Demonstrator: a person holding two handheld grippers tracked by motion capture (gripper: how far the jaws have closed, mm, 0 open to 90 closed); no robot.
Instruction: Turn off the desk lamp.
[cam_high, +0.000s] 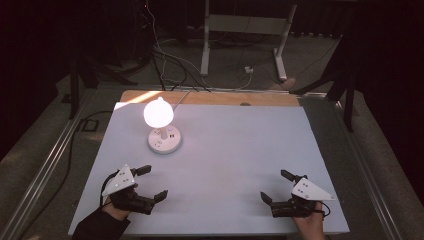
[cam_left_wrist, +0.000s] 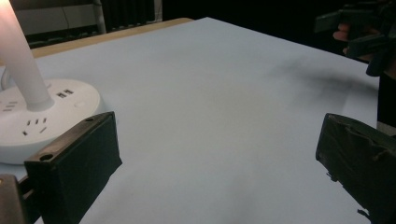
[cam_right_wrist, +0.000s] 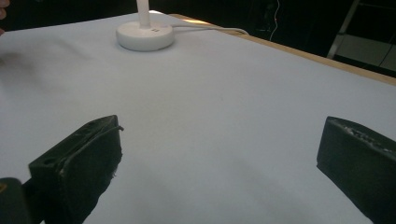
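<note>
Lit bulb (cam_high: 158, 113) stands upright in a round white socket base (cam_high: 165, 141), long axis vertical, glass end up. Base sits on the white table sheet (cam_high: 235, 150), toward the far left part, cable (cam_high: 181, 97) running off its far side. Left gripper (cam_high: 149, 183) is near the base, on its near side, jaws spread wide, holding nothing. Right gripper (cam_high: 276, 186) is well apart from the base, to its right and nearer the person, jaws also spread, empty. Base has outlet slots on top (cam_left_wrist: 35, 123).
</note>
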